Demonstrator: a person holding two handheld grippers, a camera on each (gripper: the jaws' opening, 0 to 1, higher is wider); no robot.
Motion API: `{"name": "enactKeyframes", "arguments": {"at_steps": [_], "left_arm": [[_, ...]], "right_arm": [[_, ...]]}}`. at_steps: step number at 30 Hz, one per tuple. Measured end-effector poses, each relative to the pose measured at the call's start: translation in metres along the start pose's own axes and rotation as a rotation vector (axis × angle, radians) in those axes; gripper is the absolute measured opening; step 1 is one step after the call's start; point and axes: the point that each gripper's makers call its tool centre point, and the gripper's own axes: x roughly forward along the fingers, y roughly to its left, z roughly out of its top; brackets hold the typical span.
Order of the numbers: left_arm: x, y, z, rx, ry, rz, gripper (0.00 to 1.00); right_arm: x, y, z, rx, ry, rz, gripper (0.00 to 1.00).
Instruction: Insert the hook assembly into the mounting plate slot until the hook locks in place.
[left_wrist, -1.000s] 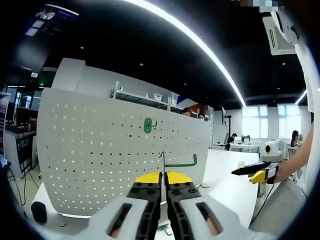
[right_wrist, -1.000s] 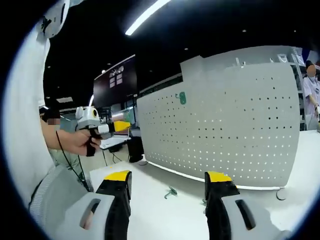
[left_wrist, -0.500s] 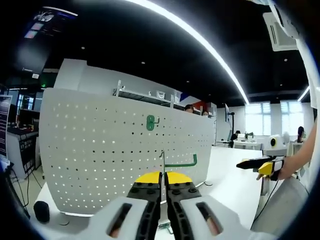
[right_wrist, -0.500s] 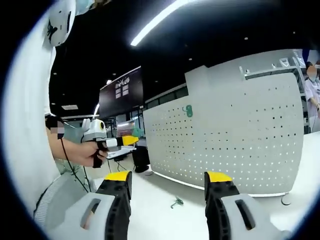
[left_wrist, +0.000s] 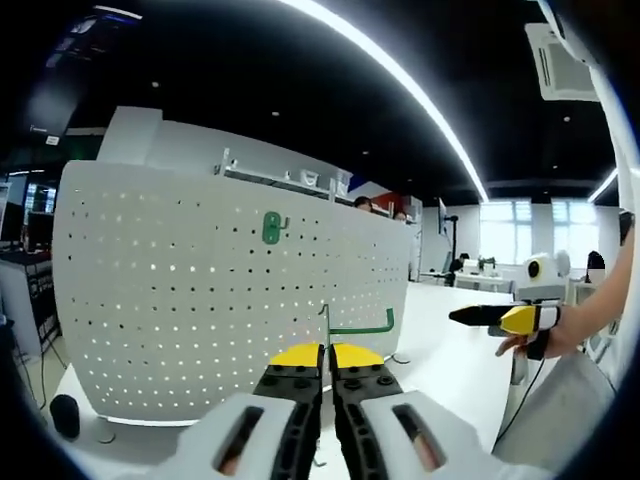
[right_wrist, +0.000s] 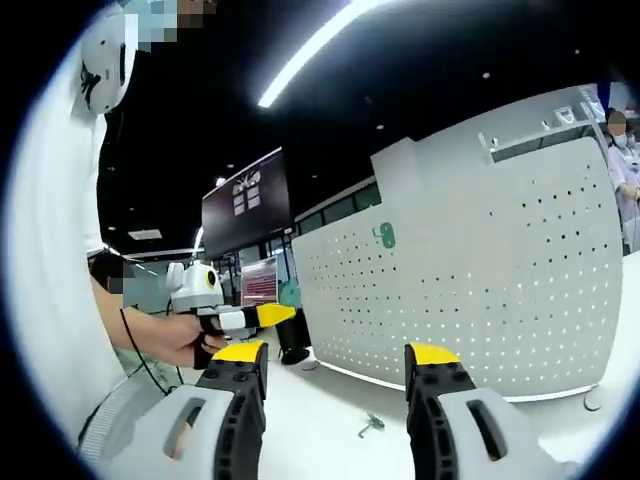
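My left gripper (left_wrist: 327, 352) is shut on a green hook assembly (left_wrist: 358, 325); its thin metal plate stands up between the jaws and its green arm reaches right. The white perforated mounting plate (left_wrist: 190, 300) stands upright on the table just beyond it, with another green hook (left_wrist: 271, 228) hung high on it. My right gripper (right_wrist: 335, 365) is open and holds nothing; it faces the same plate (right_wrist: 480, 280) and the hung hook (right_wrist: 384, 236). The right gripper (left_wrist: 495, 317) is held in a hand off to the right, and the left gripper (right_wrist: 250, 317) shows at the left.
A small loose green hook (right_wrist: 371, 425) lies on the white table (right_wrist: 320, 410) in front of the plate. A dark round object (left_wrist: 63, 414) sits by the plate's left foot. A dark screen (right_wrist: 245, 190) hangs at the back left. People stand behind the plate.
Both cameras have shifted a little, so the plate sits differently in each view. The left gripper still grips the hook and the right gripper stays open.
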Motion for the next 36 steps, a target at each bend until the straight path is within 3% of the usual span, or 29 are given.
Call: {"name": "enactKeyframes", "arguments": {"at_steps": [6,8,13,26,36], "left_arm": [[0.009,-0.014,0.003,-0.016,-0.013,-0.01,0.02],[0.014,-0.023,0.003,0.012,-0.007,-0.025,0.02],[0.018,-0.029,0.003,-0.017,-0.009,-0.009,0.02],[0.029,-0.058,0.003,0.024,-0.009,-0.044,0.02],[0.041,-0.087,0.002,0.034,-0.011,-0.108,0.02]], "right_arm": [[0.005,0.003,0.003,0.023,-0.012,0.011,0.5],[0.007,0.004,0.004,0.026,-0.016,0.01,0.5],[0.012,0.005,0.009,0.037,-0.031,0.019,0.48],[0.02,0.011,0.014,0.066,-0.047,0.037,0.45],[0.028,0.017,0.021,0.065,-0.061,0.055,0.4]]}}
